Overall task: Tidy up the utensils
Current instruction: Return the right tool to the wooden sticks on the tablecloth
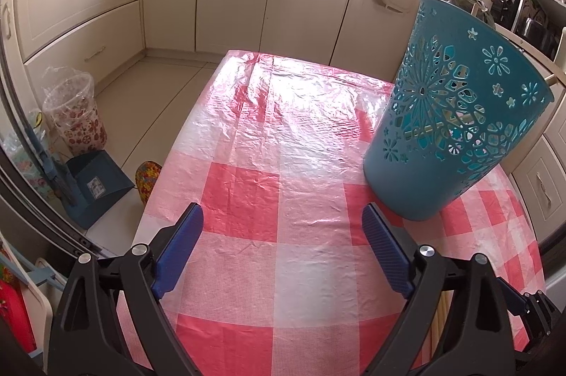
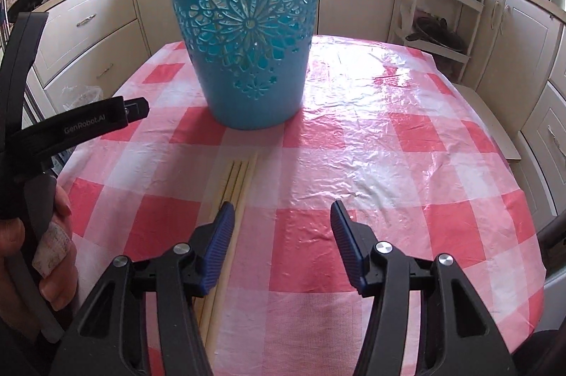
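Right wrist view: right gripper (image 2: 283, 227) released, nothing between its fingers; chopsticks (image 2: 237, 177) lie on the checked tablecloth (image 2: 389, 142) beside its left finger, at eleven o'clock. Farther off, at twelve o'clock, stands the blue basket (image 2: 247, 36). Left gripper (image 1: 283, 234) released wide over bare cloth, basket at two o'clock.

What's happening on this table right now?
A person holds a gripper in each hand over a table with a red-and-white checked cloth. A blue cut-out bucket stands upright on it, with some sticks already inside. A few wooden chopsticks lie on the cloth in front of the bucket. The right gripper is open, its left finger above them, nothing gripped. The left gripper is open and empty.
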`<move>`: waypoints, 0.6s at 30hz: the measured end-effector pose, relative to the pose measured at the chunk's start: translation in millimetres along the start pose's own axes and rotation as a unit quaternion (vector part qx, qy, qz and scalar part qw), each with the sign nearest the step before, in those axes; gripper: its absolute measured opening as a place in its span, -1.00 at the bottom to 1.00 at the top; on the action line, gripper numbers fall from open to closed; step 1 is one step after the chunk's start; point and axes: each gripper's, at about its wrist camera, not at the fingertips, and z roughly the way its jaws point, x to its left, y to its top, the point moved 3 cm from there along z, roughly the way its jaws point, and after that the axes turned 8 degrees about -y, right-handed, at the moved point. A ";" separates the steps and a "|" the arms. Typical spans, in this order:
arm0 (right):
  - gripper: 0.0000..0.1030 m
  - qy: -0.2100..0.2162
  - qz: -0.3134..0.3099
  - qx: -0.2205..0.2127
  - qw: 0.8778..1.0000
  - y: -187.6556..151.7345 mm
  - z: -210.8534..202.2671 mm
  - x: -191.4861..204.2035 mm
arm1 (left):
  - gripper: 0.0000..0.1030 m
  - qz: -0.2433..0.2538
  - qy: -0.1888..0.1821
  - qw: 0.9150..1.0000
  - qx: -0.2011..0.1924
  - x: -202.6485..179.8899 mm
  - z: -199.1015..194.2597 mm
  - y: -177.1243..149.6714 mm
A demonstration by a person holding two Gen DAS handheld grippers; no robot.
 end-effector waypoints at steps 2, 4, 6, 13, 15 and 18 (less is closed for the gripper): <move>0.06 0.001 -0.001 0.003 1.000 -0.6 1.5 0.5 | 0.69 0.000 0.000 1.000 0.000 -0.2 0.2 0.0; 0.06 0.001 -0.003 0.006 1.000 -0.9 3.7 1.5 | 0.69 0.000 0.000 1.000 0.000 -0.3 0.1 -0.1; 0.06 0.001 -0.004 0.005 1.000 -1.1 4.3 2.7 | 0.70 0.000 0.000 1.000 0.000 -0.3 0.3 0.1; 0.06 -0.004 -0.010 0.008 1.000 6.1 9.5 4.9 | 0.70 0.000 0.000 1.000 0.000 -0.5 0.3 0.3; 0.06 -0.004 -0.017 0.009 1.000 9.2 12.3 7.8 | 0.70 0.000 0.000 1.000 0.000 -0.5 0.4 0.4; -0.04 -0.005 -0.027 0.018 0.999 11.6 18.0 11.8 | 0.70 0.000 0.000 1.000 0.000 -0.4 0.6 0.4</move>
